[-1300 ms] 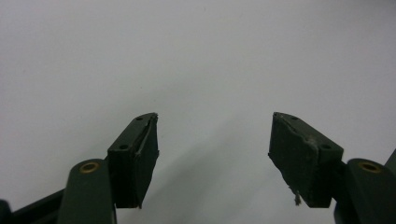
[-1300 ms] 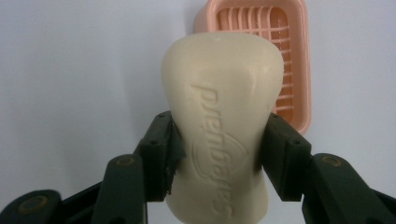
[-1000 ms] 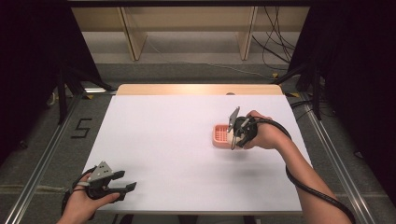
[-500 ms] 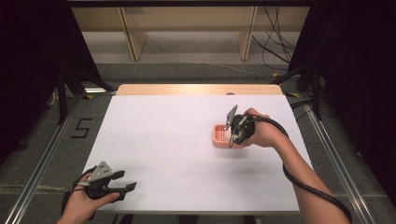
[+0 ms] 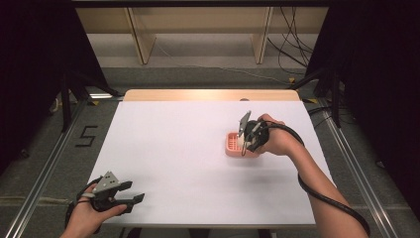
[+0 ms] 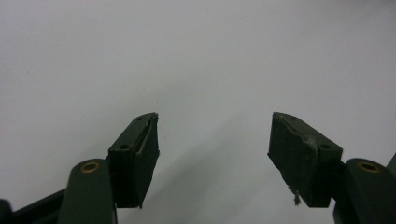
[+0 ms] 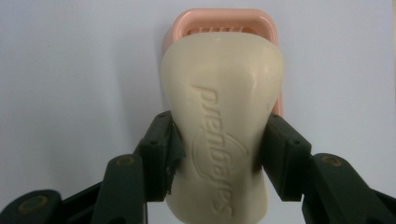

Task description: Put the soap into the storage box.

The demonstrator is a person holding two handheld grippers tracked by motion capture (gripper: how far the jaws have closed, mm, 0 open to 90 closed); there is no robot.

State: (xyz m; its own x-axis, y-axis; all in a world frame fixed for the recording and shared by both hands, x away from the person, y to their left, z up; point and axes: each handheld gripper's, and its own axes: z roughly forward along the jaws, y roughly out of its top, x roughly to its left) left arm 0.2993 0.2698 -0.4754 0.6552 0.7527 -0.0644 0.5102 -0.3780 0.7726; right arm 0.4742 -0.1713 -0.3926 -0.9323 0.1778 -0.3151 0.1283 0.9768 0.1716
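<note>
High view: right hand-held gripper (image 5: pixel 246 137) sits over the right-centre of the white surface (image 5: pixel 188 148), held by the person's right hand (image 5: pixel 275 139), cable trailing back along the forearm. It is clamped on a cream soap bar (image 5: pixel 240 141), right above a pink soap dish (image 5: pixel 236 146) that rests on the surface. Whether the bar touches the dish cannot be told from here. Right gripper view: both black jaws press the soap bar (image 7: pixel 222 126) on its two long sides, about mid-length, embossed lettering facing the camera. Bar's far end overlaps the pink soap dish (image 7: pixel 224 23), whose rim and ribbed inside show just beyond it. Right hand-held gripper (image 7: pixel 219 149) is closed tight on the bar, no gap either side. Left hand-held gripper (image 5: pixel 124 198) is at the near-left corner of the surface, in the person's left hand (image 5: pixel 91 213), well apart from dish and soap, grey three-cornered plate on top. Left gripper view: left hand-held gripper (image 6: pixel 212 149) has its jaws spread wide, nothing between them, plain white surface (image 6: pixel 196 56) beyond. Pads look worn, a bit frayed at the right pad's edge.
</note>
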